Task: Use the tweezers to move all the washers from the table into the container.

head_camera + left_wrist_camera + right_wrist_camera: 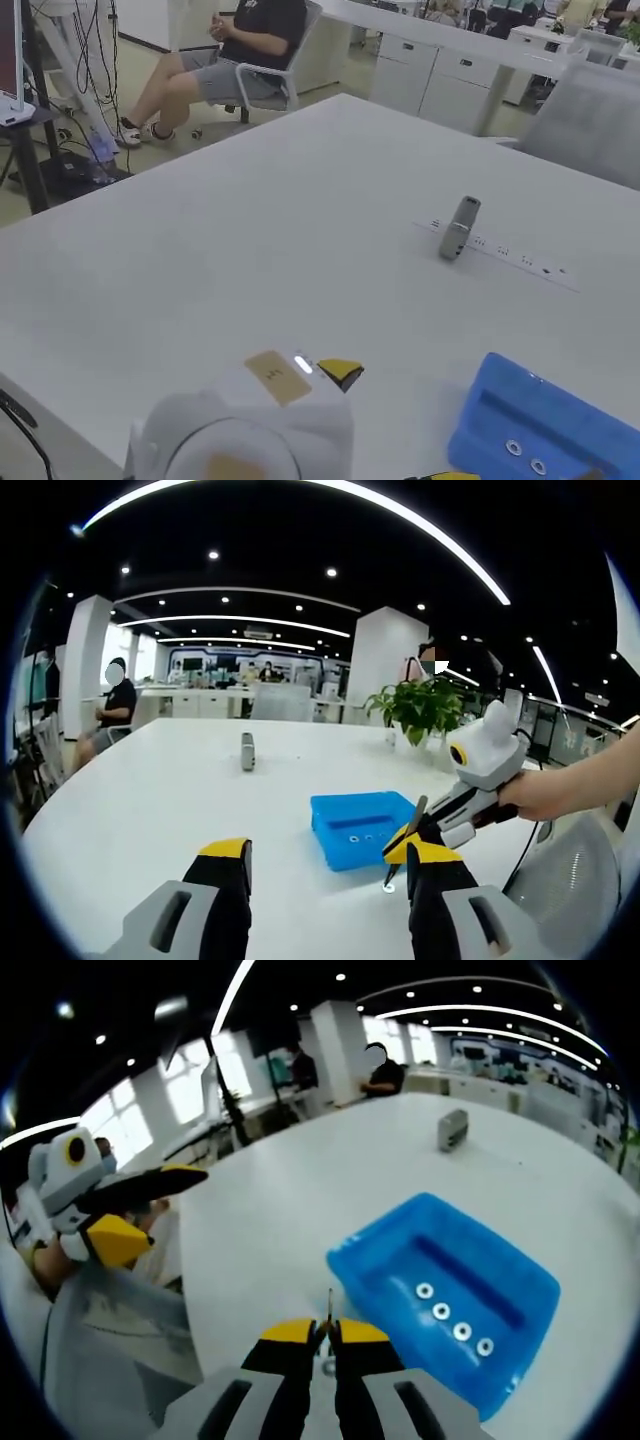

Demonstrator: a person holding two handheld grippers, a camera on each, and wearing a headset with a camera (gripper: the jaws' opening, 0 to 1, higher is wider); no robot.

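Since the right gripper (327, 1332) pinches the tweezers (329, 1305) shut, tip down just beside the container (372, 1260), a steady squeeze and a small lift toward 2 o'clock suit, where four washers (440, 1310) lie. At 10 o'clock the left gripper (110, 1210) hovers level, jaws apart.

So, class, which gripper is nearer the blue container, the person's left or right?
Right. The right gripper, shut on the tweezers, sits just off the container's near edge. The left gripper is open and hangs farther off, well to the side of it.
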